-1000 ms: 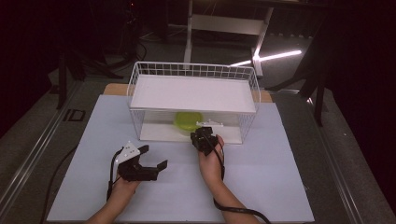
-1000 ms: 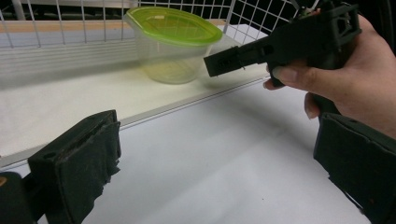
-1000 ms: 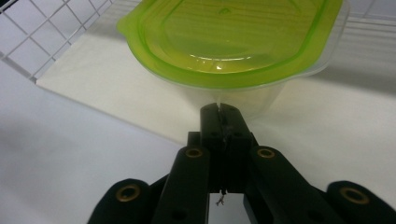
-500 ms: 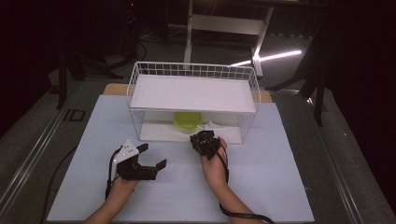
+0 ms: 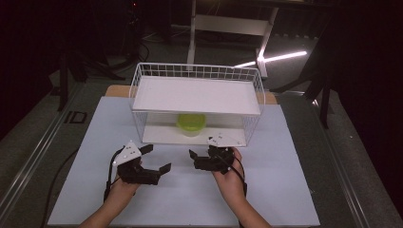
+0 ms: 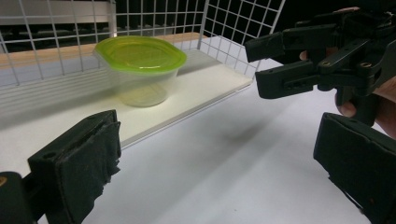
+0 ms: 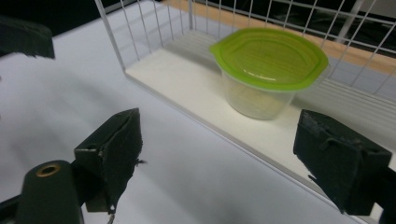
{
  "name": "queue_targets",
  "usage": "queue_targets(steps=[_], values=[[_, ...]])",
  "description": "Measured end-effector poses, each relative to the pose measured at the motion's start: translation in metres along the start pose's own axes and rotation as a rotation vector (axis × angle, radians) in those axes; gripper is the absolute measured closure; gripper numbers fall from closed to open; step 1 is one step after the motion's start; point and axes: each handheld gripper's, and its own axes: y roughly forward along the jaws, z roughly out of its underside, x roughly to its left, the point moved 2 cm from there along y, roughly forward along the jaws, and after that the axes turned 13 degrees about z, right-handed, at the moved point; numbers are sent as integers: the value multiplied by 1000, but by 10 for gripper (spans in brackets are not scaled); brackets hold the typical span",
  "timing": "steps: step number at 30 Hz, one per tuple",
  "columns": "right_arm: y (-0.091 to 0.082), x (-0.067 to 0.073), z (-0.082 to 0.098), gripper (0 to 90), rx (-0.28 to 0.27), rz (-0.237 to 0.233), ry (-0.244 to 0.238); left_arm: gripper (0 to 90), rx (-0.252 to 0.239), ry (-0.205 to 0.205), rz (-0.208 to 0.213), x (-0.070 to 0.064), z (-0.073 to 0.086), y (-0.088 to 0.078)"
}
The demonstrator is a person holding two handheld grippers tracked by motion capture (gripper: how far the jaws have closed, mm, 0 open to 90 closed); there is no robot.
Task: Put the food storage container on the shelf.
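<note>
A clear tub with a green lid [image 5: 191, 122] stands on the lower shelf of a white wire rack [image 5: 196, 95], upright. My left gripper [image 5: 157, 158] hovers over the white table in front of the rack, open and empty; its pads [image 6: 79, 163] frame the tub [image 6: 140, 70]. My right gripper [image 5: 202, 159] is beside it to the right, a short way from the rack's front. Its jaws have just been opening and stand wide with nothing between them [image 7: 226, 154], the tub [image 7: 268, 70] ahead. The right gripper [image 6: 268, 65] also appears in the left gripper view.
The rack's upper shelf [image 5: 166, 90] is a bare white board with a wire rim around it. White table surface [image 5: 285, 190] spreads to both sides of the hands. Dark floor and stand legs [image 5: 192, 28] lie beyond the table.
The right gripper has drawn back from the rack's front toward the person and its jaws have opened. The left gripper and the tub have stayed put.
</note>
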Motion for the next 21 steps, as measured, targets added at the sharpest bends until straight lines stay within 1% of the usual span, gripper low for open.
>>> queue_targets(steps=[1,2,3,5,7,9,11,14,15,19,21], values=[[-1,0,1,147,-6,-6,3,18,0,7,4,-1,-1,-1],[-3,-1,1,139,-7,-13,-7,17,1,12,7,-2,-2,-1],[-4,-1,2,141,-19,-8,-10,18,2,20,9,-3,-2,-2],[-7,-4,4,141,-20,-11,-4,18,3,24,12,-4,-3,-4],[-9,-5,5,142,-24,-3,-7,17,-1,23,19,-5,-4,-5],[-16,-7,8,142,-31,-3,-19,17,9,25,18,-6,-4,-7],[-20,-8,11,142,-26,-1,-34,18,11,28,17,-7,-3,-11],[-24,-10,14,144,-25,3,-42,17,13,24,19,-8,-2,-14],[-29,-11,17,145,-26,-6,-47,18,19,26,17,-9,-1,-16],[-34,-13,22,145,-26,-17,-53,18,25,27,20,-10,1,-20],[-41,-16,26,145,-28,-29,-42,17,25,27,21,-12,2,-22]])
